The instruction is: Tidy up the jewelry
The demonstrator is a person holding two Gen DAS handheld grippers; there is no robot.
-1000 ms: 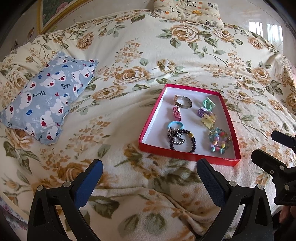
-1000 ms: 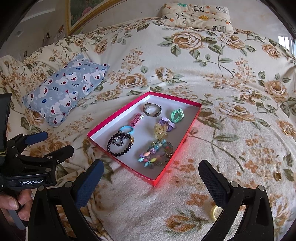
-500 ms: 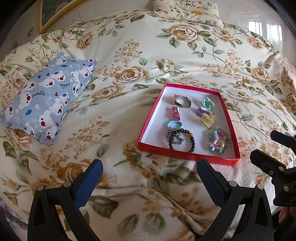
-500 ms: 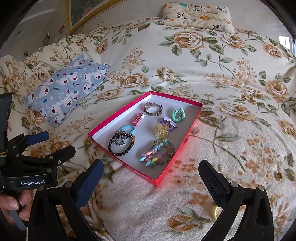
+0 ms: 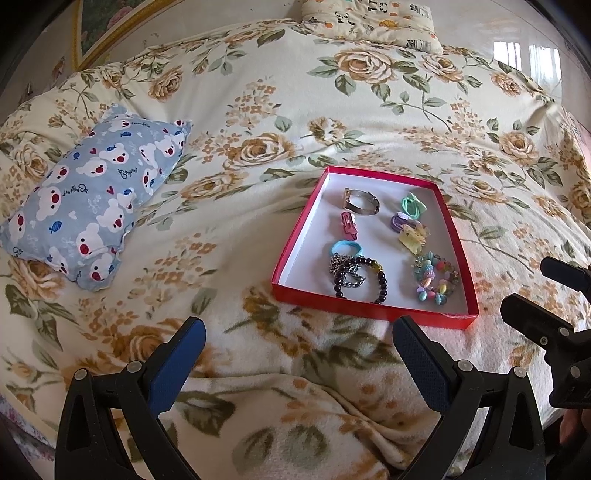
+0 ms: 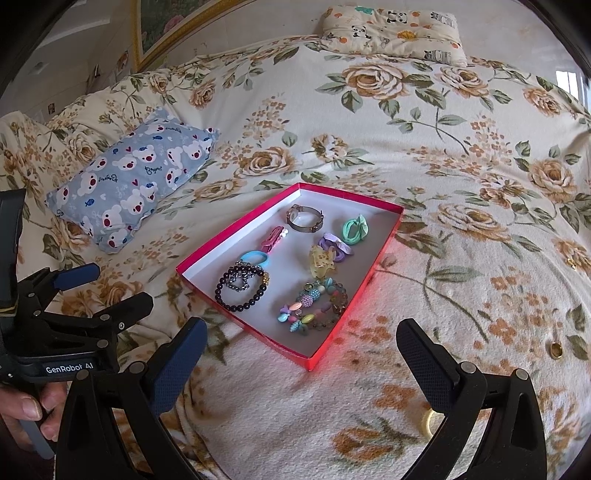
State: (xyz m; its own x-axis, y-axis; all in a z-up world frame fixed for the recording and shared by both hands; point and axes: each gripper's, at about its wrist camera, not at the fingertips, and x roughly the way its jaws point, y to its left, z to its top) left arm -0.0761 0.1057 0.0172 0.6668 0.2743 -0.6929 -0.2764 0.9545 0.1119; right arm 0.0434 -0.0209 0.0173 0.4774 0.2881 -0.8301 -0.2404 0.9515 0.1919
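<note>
Here the red tray point(image 5: 295, 236) lies flat on the floral blanket point(image 5: 258, 110), and the jewelry sits inside it in two rows. On one side run a metal bangle point(image 5: 362, 201), a pink clip point(image 5: 348, 223), a blue hair tie point(image 5: 345, 248) and a dark bead bracelet point(image 5: 360, 275) that overlaps a silver chain point(image 5: 341, 267). On the other side are a green tie point(image 5: 413, 206), a purple tie point(image 5: 402, 223), a yellow clip point(image 5: 413, 238) and a pastel bead bracelet point(image 5: 436, 280).

The left gripper point(image 5: 299, 354) hovers over the blanket short of the tray's near wall, its fingers spread wide apart and holding nothing. The right gripper point(image 6: 301, 352) is likewise spread wide and empty, with the tray's near corner just beyond its fingertips. Nothing lies between either gripper and the tray.

A blue bear-print pillow point(image 6: 136, 177) rests on the blanket well to the left of the tray, and a panda-print pillow point(image 6: 391, 31) lies at the far edge of the bed. Outside the tray, on the right, a small gold ring point(image 6: 555, 349) sits on the blanket, and a yellow ring point(image 6: 428, 421) shows partly behind the right gripper's finger. A gold picture frame point(image 6: 177, 37) stands against the wall behind.
</note>
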